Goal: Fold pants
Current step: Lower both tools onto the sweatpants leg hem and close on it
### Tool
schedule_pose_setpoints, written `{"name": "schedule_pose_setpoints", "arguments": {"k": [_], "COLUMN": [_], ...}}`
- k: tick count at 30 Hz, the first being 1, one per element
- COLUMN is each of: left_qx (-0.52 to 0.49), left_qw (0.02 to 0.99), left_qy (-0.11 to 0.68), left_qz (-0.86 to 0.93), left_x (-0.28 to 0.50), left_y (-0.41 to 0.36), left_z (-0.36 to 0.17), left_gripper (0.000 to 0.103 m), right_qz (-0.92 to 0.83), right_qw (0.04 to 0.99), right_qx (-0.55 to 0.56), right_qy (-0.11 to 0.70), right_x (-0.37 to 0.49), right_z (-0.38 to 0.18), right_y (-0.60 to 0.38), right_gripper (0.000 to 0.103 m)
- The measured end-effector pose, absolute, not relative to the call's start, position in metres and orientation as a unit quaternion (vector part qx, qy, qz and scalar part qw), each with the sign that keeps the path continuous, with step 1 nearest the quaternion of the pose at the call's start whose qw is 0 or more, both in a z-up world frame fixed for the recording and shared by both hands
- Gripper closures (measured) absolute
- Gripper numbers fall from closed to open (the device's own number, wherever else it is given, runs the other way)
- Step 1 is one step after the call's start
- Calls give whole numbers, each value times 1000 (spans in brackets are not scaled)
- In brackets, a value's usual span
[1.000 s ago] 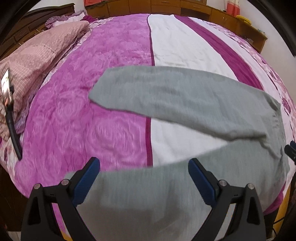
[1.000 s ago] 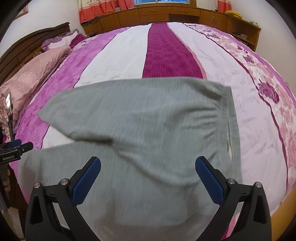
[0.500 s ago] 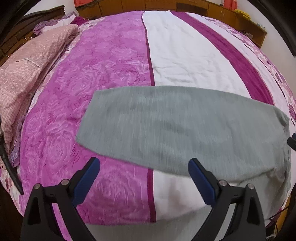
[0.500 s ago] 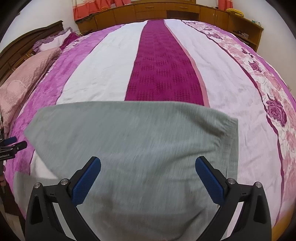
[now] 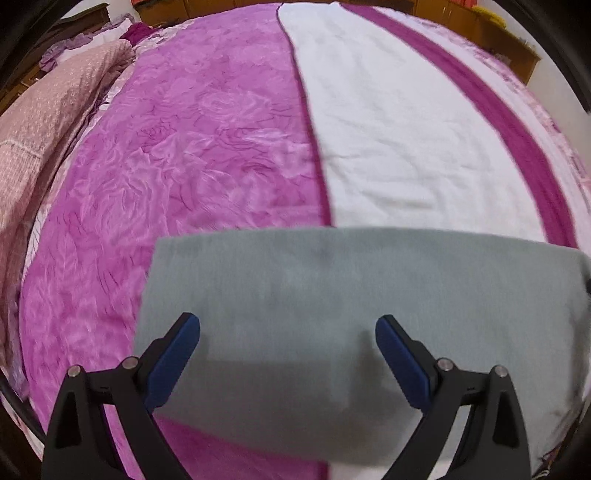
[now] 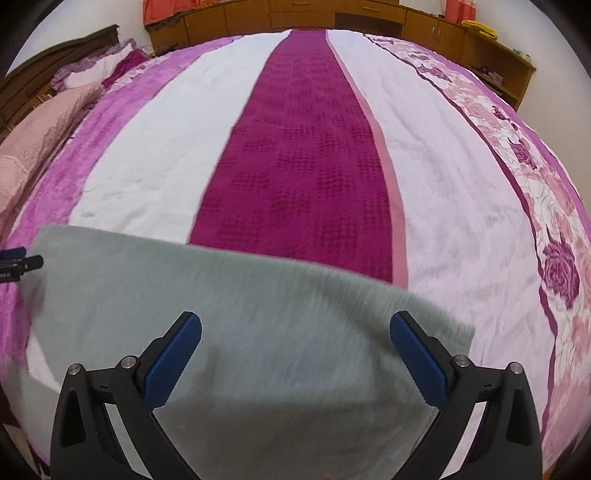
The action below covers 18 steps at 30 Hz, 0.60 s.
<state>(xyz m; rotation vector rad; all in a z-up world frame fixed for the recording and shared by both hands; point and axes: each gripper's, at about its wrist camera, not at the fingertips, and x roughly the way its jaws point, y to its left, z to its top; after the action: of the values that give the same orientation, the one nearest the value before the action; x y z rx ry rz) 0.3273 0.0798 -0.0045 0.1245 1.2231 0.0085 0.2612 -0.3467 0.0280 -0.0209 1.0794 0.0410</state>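
Grey pants [image 5: 332,302] lie flat on the bed near its front edge; they also show in the right wrist view [image 6: 236,317]. My left gripper [image 5: 288,354] is open and empty, hovering over the leg end of the pants. My right gripper [image 6: 295,354] is open and empty over the waist end. The tip of the left gripper [image 6: 18,264] shows at the left edge of the right wrist view. The near part of the pants is hidden under the grippers.
The bed carries a striped purple, white and magenta cover [image 6: 306,155]. A pink pillow [image 5: 33,122] lies at the left. Wooden cabinets [image 6: 332,18] line the far wall. A floral band [image 6: 554,240] runs along the bed's right side.
Both grippers have moved forward over the bed, so the pants sit lower and closer in both views. The two legs, apart a second ago, now read as one flat grey band.
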Motion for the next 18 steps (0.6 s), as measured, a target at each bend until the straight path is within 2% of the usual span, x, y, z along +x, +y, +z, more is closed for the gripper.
{"name": "schedule_pose_setpoints", "arguments": {"k": [5, 11, 18], "left_qx": [66, 13, 2], "left_qw": [809, 807, 822], "left_qy": [583, 589, 570], "left_qz": [44, 33, 20], "left_x": [348, 361, 367], "left_y": [106, 137, 147], "left_z": [-22, -38, -50], "left_gripper": [4, 4, 1], "right_qz": [23, 41, 72], "right_qw": [851, 837, 842], "right_qx": [-19, -43, -38], "right_qy": [525, 544, 533], "right_x": [282, 294, 300], "right_z": [13, -17, -31], "right_y": [-356, -350, -358], "right_gripper": [4, 4, 4]}}
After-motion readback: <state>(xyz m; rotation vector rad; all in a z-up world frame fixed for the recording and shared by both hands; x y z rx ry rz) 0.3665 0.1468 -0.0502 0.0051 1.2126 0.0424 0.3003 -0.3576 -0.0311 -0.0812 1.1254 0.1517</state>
